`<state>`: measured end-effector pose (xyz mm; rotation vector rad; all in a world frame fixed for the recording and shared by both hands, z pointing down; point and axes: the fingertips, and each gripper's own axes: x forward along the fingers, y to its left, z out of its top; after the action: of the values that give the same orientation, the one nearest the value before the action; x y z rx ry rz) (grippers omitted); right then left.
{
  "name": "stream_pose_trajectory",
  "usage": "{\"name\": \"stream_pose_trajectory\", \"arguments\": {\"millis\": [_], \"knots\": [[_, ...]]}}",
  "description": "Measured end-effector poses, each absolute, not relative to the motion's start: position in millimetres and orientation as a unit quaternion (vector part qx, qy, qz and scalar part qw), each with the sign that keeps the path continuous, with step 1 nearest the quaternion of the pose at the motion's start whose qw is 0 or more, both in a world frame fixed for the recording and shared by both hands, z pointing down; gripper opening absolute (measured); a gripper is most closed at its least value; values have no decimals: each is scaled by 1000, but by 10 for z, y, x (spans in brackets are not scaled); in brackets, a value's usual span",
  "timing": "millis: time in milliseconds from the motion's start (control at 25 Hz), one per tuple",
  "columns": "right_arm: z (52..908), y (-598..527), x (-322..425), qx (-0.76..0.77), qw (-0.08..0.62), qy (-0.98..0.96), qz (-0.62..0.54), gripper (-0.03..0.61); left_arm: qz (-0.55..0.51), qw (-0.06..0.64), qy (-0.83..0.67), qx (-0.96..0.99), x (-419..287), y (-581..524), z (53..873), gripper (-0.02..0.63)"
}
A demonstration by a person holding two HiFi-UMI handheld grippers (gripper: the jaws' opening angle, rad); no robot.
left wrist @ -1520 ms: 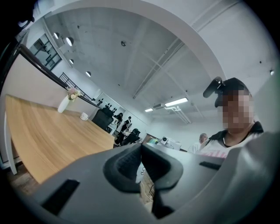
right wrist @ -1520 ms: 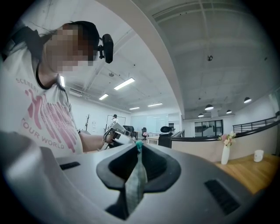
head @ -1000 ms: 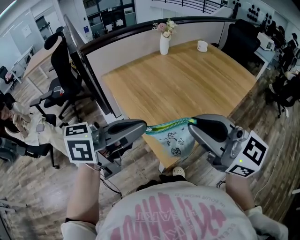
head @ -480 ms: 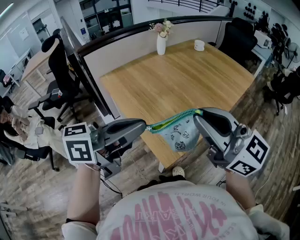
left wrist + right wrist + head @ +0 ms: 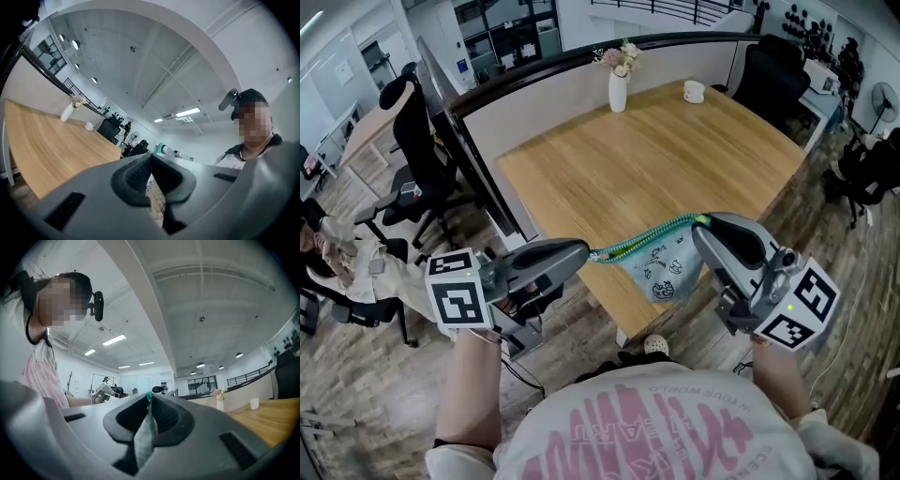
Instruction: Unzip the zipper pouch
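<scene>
I look down on the wooden table (image 5: 675, 141). Above its near edge the zipper pouch (image 5: 661, 269) hangs in the air, stretched between my two tools. The left gripper (image 5: 587, 251) is closed on its left end, the right gripper (image 5: 703, 225) pinches the cloth at the right end. The teal zipper (image 5: 642, 242) runs between them.

We look down on a pale wooden table (image 5: 656, 159) at 12 o'clock. A white vase (image 5: 618, 89) and a cup (image 5: 694, 91) stand at its far edge, beside a dark-capped partition (image 5: 562, 89). Black office chairs (image 5: 412, 131) stand at 10 and 1 o'clock on a wood-plank floor (image 5: 356, 375). Strip lights (image 5: 115, 339) line the white ceiling.
</scene>
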<state>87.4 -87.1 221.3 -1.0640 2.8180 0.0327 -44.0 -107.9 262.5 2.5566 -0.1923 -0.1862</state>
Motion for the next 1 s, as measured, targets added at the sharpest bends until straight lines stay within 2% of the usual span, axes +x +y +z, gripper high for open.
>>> {"name": "stream_pose_trajectory", "arguments": {"millis": [640, 1000], "knots": [[2235, -885, 840, -367, 81, 927, 4, 35, -71, 284, -73, 953, -642, -1097, 2688, 5], [2244, -889, 813, -366, 68, 928, 9, 35, -78, 288, -77, 951, -688, -1119, 2695, 5]]}}
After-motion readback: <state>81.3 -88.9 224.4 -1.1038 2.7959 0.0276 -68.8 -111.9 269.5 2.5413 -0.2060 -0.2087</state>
